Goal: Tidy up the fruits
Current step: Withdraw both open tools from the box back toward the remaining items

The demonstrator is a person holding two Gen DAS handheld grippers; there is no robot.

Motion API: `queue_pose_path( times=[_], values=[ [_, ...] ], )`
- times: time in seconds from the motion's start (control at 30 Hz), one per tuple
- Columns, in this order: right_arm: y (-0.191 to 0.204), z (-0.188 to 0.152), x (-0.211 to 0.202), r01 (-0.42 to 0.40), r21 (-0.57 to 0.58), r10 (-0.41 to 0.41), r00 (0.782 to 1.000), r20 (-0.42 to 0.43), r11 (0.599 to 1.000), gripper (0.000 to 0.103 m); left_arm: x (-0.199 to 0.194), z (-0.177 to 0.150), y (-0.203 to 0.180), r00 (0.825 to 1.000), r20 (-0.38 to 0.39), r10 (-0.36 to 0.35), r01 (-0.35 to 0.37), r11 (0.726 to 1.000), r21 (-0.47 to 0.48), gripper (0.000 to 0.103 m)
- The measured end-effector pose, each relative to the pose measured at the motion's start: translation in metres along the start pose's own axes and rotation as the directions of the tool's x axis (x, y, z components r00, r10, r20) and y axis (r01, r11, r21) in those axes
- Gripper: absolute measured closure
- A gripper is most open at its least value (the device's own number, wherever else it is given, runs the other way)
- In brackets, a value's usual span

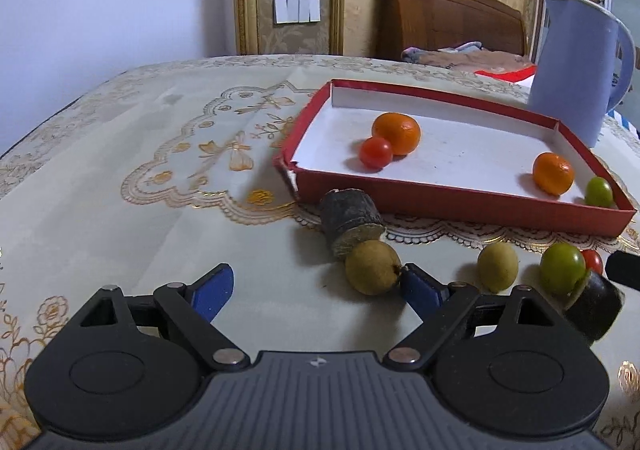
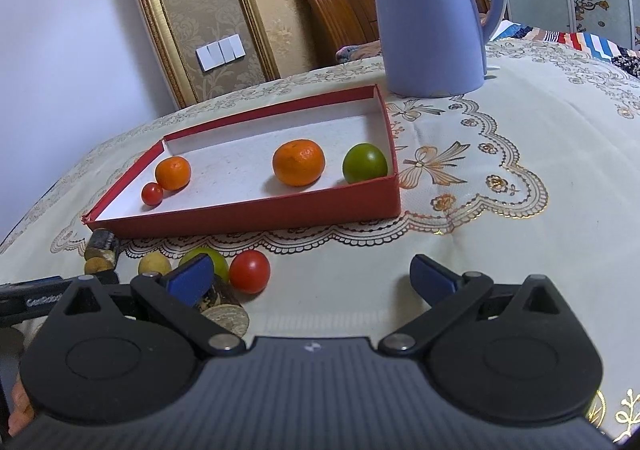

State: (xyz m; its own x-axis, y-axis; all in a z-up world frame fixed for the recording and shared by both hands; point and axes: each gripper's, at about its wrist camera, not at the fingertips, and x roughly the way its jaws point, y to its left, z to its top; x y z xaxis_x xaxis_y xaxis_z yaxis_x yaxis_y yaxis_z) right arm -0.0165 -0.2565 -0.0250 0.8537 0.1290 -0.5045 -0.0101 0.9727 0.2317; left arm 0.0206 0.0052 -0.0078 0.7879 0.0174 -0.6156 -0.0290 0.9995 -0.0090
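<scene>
My left tool [image 1: 316,286] stands with jaws wide apart and nothing between them. The nearest yellow-green fruit [image 1: 373,268] lies on the counter [image 1: 120,210] just ahead and to the right, touching the right finger's tip; it is roundish, with no clear long axis. My right tool [image 2: 312,278] is also spread and bare, with the loose fruit off to its left, so the left tool seems the better placed.

Red tray [image 1: 460,206]: 2 oranges, 1 small tomato, 1 green fruit.

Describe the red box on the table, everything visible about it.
The red box is a shallow, open, rectangular tray that looks like cardboard, red outside and white inside, one near corner torn. It lies flat on the embroidered tablecloth, in front of the blue kettle. Inside lie two oranges, a small tomato and a green fruit. No gripper touches it.
</scene>
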Motion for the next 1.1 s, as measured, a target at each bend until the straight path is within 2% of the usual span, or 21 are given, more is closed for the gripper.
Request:
queue_pose_path(
  times=[0.13,0.23,0.37,0.53,0.67,0.8,0.9,1.0,1.1],
  values=[
    [0.000,0.000,0.000,0.000,0.000,0.000,1.000,0.002,1.000,0.000,-0.007,-0.003,0.017,1.000,0.016,0.001,0.000,0.999,-0.040,0.012],
    [0.001,-0.001,-0.004,0.004,-0.009,-0.003,1.000,0.011,1.000,0.000,-0.006,-0.002,0.017,1.000,0.007,-0.011,0.011,1.000,-0.023,0.012],
    [0.008,-0.009,-0.017,-0.006,-0.091,0.007,1.000,0.011,0.996,0.000,0.000,0.000,0.007,1.000,-0.005,-0.011,0.012,0.999,0.044,0.012],
    [0.017,-0.018,-0.035,-0.025,-0.169,0.032,0.999,0.041,0.985,0.000,0.003,0.002,0.012,0.998,-0.002,-0.063,0.063,0.998,0.019,0.009],
    [0.030,-0.019,-0.027,-0.014,-0.239,0.013,1.000,-0.006,0.971,0.000,0.004,0.002,0.006,0.999,-0.008,-0.040,0.040,0.998,0.048,0.009],
    [0.037,-0.017,-0.020,-0.019,-0.246,0.014,1.000,-0.024,0.969,0.000,0.005,0.002,0.009,0.999,-0.004,-0.050,0.050,0.998,0.036,0.009],
    [0.043,-0.015,-0.010,-0.035,-0.256,0.023,0.998,-0.050,0.966,0.013,0.005,0.002,0.008,0.999,-0.006,-0.045,0.045,0.998,0.043,0.009],
    [0.051,-0.015,0.003,-0.034,-0.293,0.005,0.995,-0.099,0.955,0.017,0.005,0.002,0.008,0.999,-0.005,-0.047,0.047,0.998,0.040,0.008],
    [0.056,-0.016,0.004,-0.025,-0.316,-0.005,0.996,-0.093,0.949,0.018,0.005,0.002,0.007,0.999,-0.006,-0.046,0.046,0.998,0.042,0.008]
  ],
)
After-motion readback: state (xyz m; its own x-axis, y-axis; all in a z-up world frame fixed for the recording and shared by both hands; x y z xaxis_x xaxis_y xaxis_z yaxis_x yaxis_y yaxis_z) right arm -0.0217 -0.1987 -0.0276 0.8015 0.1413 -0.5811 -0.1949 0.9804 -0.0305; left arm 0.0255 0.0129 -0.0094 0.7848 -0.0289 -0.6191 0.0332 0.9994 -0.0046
